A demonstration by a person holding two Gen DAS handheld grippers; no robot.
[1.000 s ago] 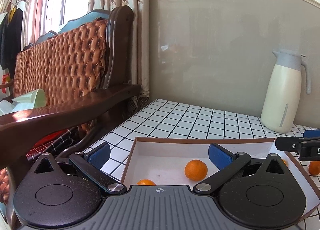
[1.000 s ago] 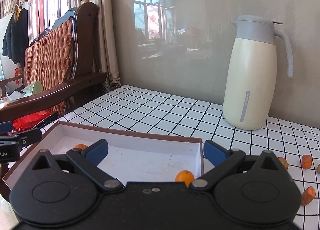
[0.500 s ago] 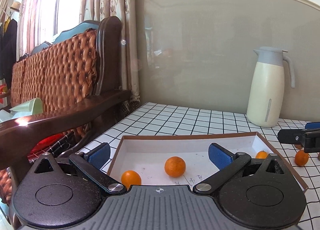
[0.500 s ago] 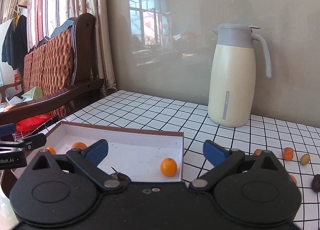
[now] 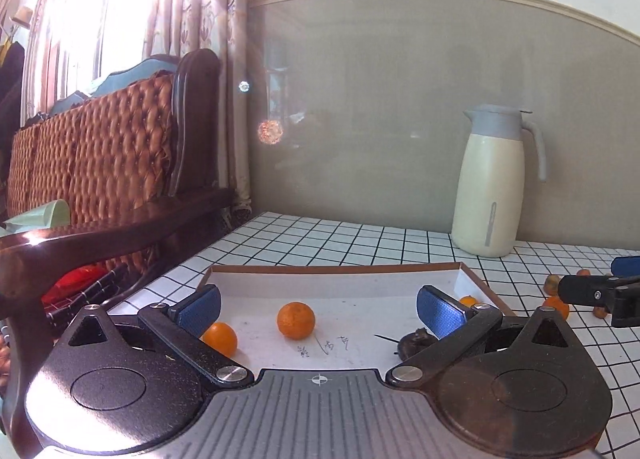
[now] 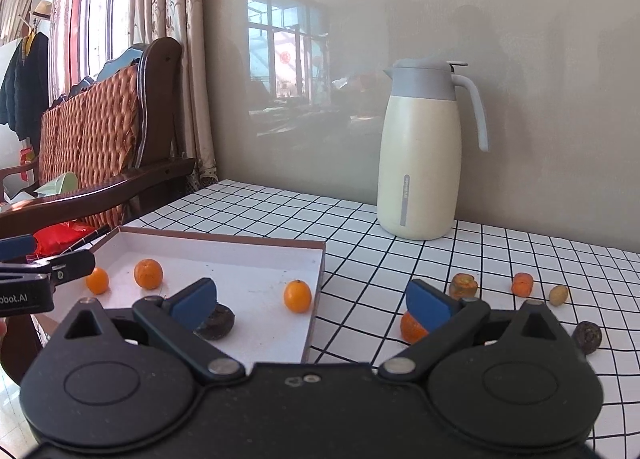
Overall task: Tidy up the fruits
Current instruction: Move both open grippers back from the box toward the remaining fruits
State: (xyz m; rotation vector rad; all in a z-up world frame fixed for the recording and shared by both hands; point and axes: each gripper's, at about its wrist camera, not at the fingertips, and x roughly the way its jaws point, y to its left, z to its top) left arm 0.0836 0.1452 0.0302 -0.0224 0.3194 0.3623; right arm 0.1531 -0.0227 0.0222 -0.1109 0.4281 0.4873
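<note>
left gripper (image 5: 318, 305): jaws spread wide, nothing between them, level and low | right gripper (image 6: 312, 297): jaws spread wide, nothing held, alongside on the right

"obot.AI" on left gripper (image 6: 24, 291)

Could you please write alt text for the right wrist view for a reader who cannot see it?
The open right tongs hold nothing above a checked table, where a shallow white box holds three oranges and one dark fruit. More small fruit lies loose to the right of the box, and a cream jug stands behind.
</note>
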